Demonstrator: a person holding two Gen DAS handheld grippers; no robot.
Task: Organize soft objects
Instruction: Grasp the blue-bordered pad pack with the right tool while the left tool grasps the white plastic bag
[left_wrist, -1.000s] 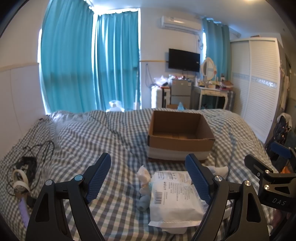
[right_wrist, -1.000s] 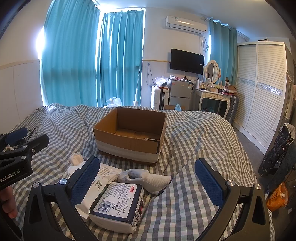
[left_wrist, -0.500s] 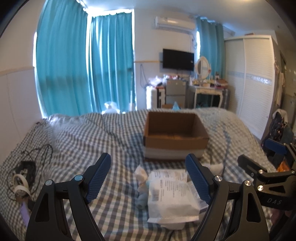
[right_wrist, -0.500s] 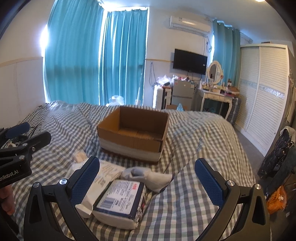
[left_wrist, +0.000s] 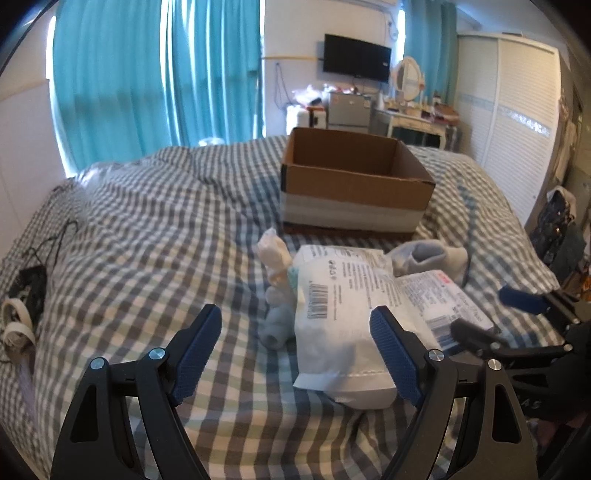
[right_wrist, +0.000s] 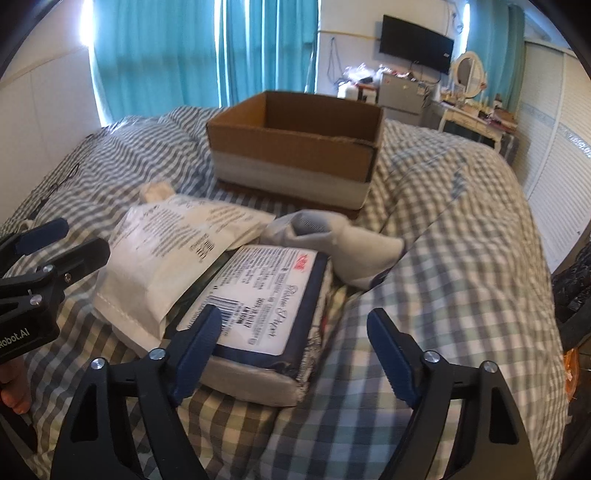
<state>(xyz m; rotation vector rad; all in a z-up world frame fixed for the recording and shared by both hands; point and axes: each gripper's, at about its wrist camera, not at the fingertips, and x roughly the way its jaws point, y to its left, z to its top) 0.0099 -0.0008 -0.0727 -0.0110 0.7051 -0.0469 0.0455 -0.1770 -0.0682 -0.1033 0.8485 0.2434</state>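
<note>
An open cardboard box (left_wrist: 354, 184) (right_wrist: 291, 155) stands on the checked bed. In front of it lie a white soft package (left_wrist: 340, 314) (right_wrist: 166, 251), a navy-edged tissue pack (right_wrist: 266, 295) (left_wrist: 439, 299) and a grey sock (right_wrist: 343, 247) (left_wrist: 428, 258). A white cloth roll (left_wrist: 275, 258) and a pale blue roll (left_wrist: 275, 325) sit left of the package. My left gripper (left_wrist: 295, 325) is open just over the white package. My right gripper (right_wrist: 295, 321) hangs low over the tissue pack with its jaws closing. The pack's near end lies between them, and the pads do not press on it.
Black cables and a white band (left_wrist: 22, 306) lie at the bed's left edge. A white wardrobe (left_wrist: 517, 110) stands to the right, with teal curtains (left_wrist: 147, 74) and a dresser behind the bed. Checked cover (left_wrist: 147, 240) spreads bare on the left. A hand (right_wrist: 13, 391) shows at the lower left.
Both grippers have dropped and tipped down toward the pile, which now looks larger and closer. The right jaws have narrowed around the tissue pack's near end.
</note>
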